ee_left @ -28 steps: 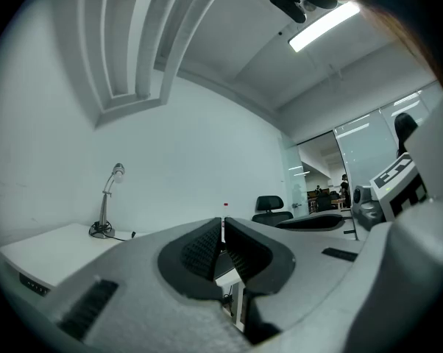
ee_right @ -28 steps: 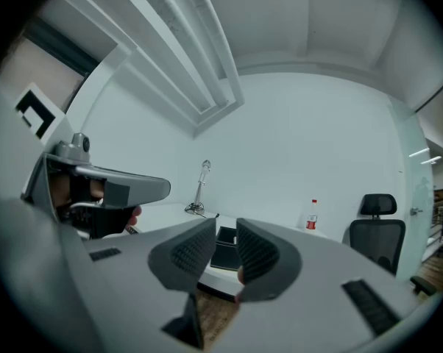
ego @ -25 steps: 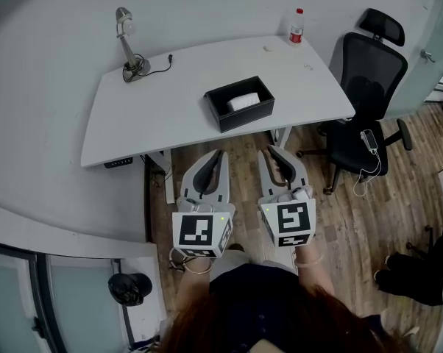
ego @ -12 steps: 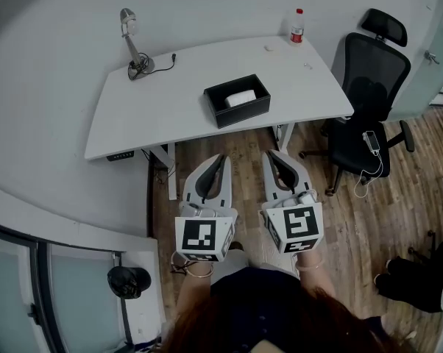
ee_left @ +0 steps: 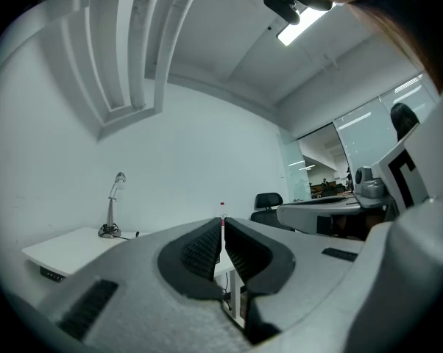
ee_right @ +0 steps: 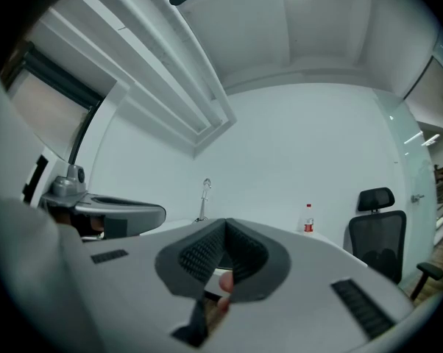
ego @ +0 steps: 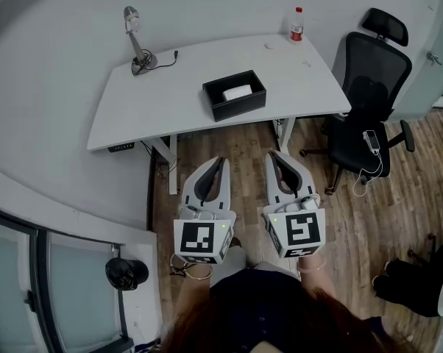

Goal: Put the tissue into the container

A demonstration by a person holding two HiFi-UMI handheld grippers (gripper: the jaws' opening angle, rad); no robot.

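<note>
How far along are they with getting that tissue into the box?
It looks finished. Done: the white tissue lies inside the black rectangular container on the white table. In hand: nothing; the left gripper and right gripper are both shut and empty, held level over the wooden floor, short of the table. Left: nothing that I can see.

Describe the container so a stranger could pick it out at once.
Look at the white desk by the wall, beside the black office chair. Near its front edge sits the container: an open black box holding a white tissue, the only dark boxy thing there, unlike the slim lamp and red-capped bottle.
</note>
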